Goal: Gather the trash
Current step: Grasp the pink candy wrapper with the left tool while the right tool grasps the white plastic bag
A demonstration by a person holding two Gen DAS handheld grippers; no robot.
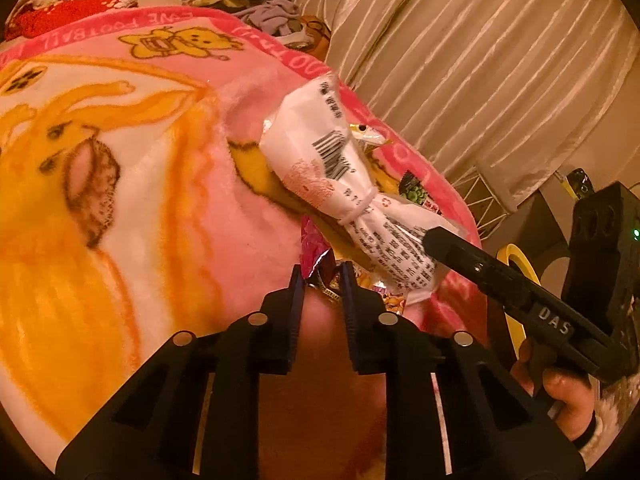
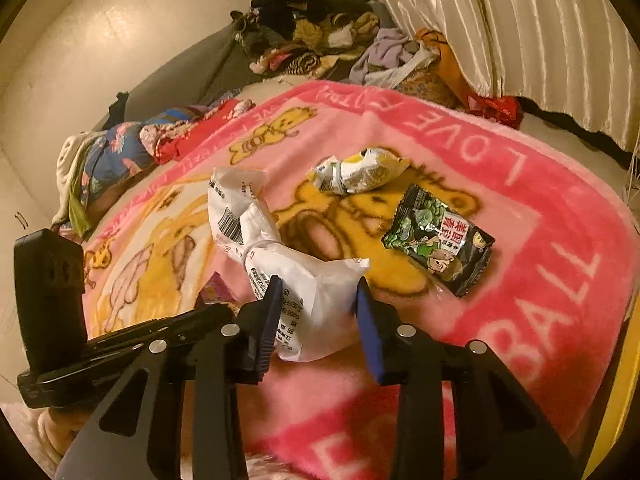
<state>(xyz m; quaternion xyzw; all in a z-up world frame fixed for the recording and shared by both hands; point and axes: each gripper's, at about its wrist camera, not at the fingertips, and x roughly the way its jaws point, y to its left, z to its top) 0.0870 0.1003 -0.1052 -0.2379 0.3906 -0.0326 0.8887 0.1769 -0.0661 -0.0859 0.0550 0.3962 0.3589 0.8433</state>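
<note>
A white printed bag (image 2: 316, 300), tied round its middle with a band, lies on the pink blanket (image 2: 520, 248). My right gripper (image 2: 319, 285) has its blue pads pressed on the bag's near end; in the left wrist view it (image 1: 434, 242) reaches in from the right onto the same bag (image 1: 320, 148). My left gripper (image 1: 322, 274) is shut on a crumpled pink foil wrapper (image 1: 316, 252) beside the bag. In the right wrist view the left gripper (image 2: 228, 310) comes in from the left, next to the wrapper (image 2: 216, 290).
A yellow-white snack pouch (image 2: 360, 174) and a dark green snack packet (image 2: 440, 248) lie farther out on the blanket. Heaped clothes (image 2: 320, 40) sit at the back, pale curtains (image 2: 520, 40) on the right. A yellow rim (image 1: 516, 264) shows past the blanket's edge.
</note>
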